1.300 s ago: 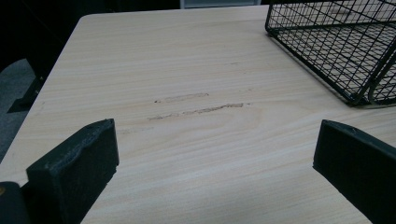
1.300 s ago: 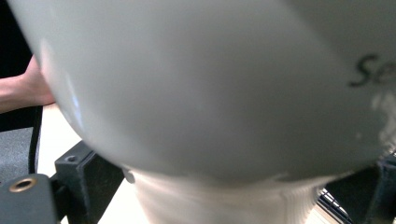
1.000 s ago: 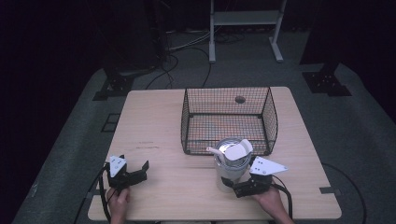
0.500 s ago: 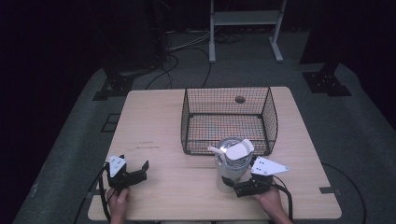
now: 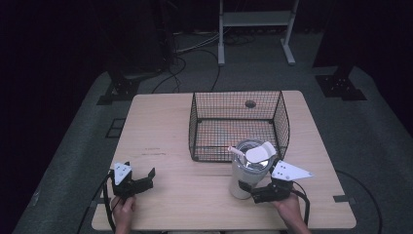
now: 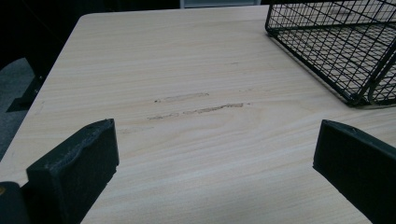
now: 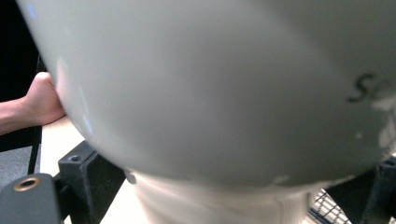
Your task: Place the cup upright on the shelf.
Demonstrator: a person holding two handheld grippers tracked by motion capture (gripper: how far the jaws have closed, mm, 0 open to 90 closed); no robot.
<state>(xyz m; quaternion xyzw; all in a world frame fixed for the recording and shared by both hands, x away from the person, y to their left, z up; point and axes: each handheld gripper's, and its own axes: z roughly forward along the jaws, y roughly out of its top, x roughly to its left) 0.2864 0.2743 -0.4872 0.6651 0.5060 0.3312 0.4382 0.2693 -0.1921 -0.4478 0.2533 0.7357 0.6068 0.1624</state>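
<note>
A white tumbler (image 5: 245, 174) with a grey lid and a short straw stands on the wooden table (image 5: 160, 122), just in front of the black wire basket (image 5: 195, 127). My right gripper (image 5: 252, 191) is shut on the tumbler's narrow base, reaching in from the right. In the right gripper view the tumbler (image 7: 210, 93) swells very close above the jaws, with one finger (image 7: 86, 179) at its lower left. My left gripper (image 5: 141, 178) rests open near the table's front left corner. Its jaws (image 6: 215, 163) stand wide apart over bare wood.
The wire basket (image 6: 327, 46) takes up the far middle of the table, and its floor is bare. Scuff marks (image 6: 201, 109) cross the wood ahead of my left gripper. A hand (image 7: 39, 100) shows at the left edge of the right gripper view. Cables and stand legs lie on the floor beyond.
</note>
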